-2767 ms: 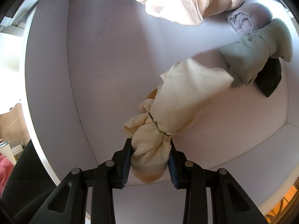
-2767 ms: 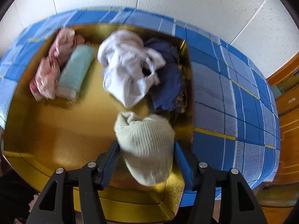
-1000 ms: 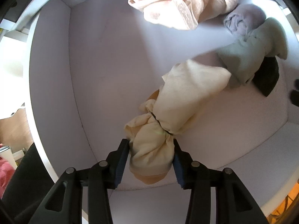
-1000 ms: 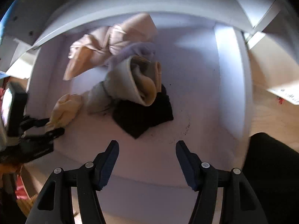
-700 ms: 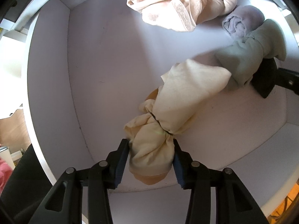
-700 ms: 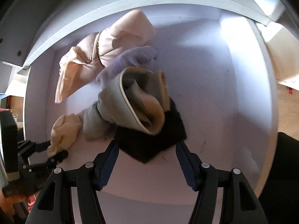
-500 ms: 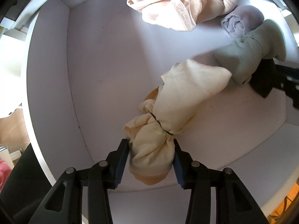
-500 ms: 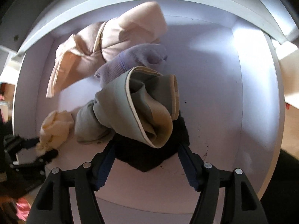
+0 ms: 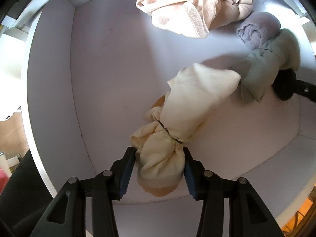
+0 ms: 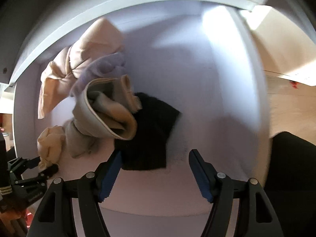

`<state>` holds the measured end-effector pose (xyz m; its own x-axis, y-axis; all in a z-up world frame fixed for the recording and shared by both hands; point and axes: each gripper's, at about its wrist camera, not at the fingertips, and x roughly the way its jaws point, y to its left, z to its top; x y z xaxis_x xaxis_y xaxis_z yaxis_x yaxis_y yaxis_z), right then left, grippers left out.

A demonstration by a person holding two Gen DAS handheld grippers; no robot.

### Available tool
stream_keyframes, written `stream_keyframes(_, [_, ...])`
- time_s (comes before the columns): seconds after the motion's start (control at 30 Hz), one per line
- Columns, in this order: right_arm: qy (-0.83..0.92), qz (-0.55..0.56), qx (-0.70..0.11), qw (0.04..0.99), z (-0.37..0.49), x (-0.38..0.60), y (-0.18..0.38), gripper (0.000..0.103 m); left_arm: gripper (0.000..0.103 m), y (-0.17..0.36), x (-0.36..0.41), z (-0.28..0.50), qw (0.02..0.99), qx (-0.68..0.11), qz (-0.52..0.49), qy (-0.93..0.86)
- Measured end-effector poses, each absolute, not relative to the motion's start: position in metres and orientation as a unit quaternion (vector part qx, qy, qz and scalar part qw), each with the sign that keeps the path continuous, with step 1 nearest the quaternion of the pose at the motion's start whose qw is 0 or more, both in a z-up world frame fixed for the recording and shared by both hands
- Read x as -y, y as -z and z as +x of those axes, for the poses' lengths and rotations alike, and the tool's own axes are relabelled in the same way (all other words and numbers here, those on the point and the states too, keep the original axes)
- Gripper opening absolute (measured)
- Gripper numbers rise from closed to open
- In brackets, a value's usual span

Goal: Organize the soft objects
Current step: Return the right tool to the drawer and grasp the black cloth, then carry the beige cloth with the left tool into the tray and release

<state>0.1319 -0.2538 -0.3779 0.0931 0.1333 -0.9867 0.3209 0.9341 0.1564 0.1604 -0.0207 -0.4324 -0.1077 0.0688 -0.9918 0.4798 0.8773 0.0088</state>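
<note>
Pointing straight down into a white open-topped box (image 9: 51, 102), the left gripper (image 9: 160, 165) pinches the tied end of a cream cloth bundle (image 9: 185, 110) between its blue pads. Beside it, the right gripper (image 10: 154, 169), whose jaws have just been opening, stands spread and holding nothing, its left pad against a black knitted cloth (image 10: 150, 134) on the floor. Around these lie a grey-green bundled garment (image 10: 98, 114), a lilac rolled cloth (image 9: 256, 29) and a crumpled pale pink garment (image 9: 197, 9).

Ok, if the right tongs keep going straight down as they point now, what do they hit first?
Most likely the black cloth: its near edge lies by the left finger of the open right tongs. The right finger would probably meet the bare white bin floor. Depth is unclear.
</note>
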Motion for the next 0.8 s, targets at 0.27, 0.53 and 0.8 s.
stream_keyframes(0.27, [0.046, 0.076, -0.688, 0.720, 0.152, 0.221, 0.392, 0.065, 0.050, 0.432, 0.022, 0.165, 0.639, -0.728, 0.192, 0.161])
stream_keyframes(0.53, [0.061, 0.093, -0.727, 0.677, 0.127, 0.233, 0.398, 0.047, 0.046, 0.424, 0.034, 0.167, 0.643, -0.726, 0.187, 0.160])
stream_keyframes(0.8, [0.080, 0.149, -0.747, 0.642, 0.103, 0.256, 0.406, 0.042, 0.035, 0.411, 0.041, 0.172, 0.648, -0.719, 0.180, 0.176])
